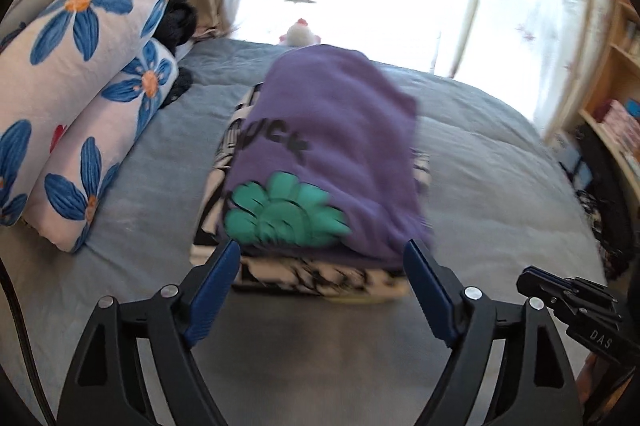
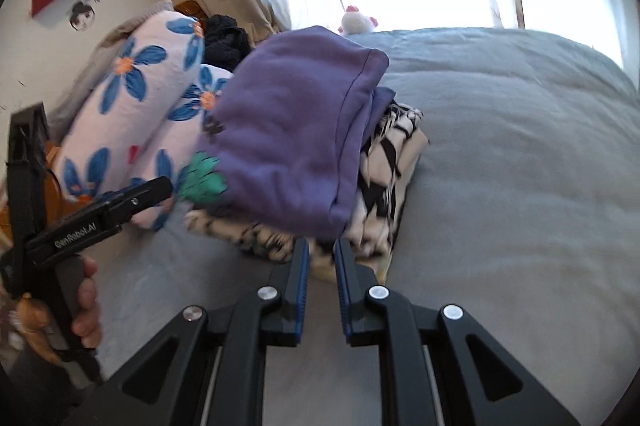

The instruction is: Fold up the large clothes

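A folded purple sweatshirt with a green print lies on top of a stack of folded black-and-white patterned clothes on the bed. My left gripper stands open just in front of the stack's near edge, with its blue pads wide apart and touching nothing. In the right wrist view the same purple sweatshirt and patterned clothes show from the right. My right gripper is shut to a narrow slit at the stack's near corner, with nothing between its pads. It also appears low right as the right gripper.
A grey-blue duvet covers the bed. Two floral pillows are piled at the left, with a dark cloth behind them. A plush toy sits by the bright curtained window. A bookshelf stands at the right. A hand holds the left gripper's handle.
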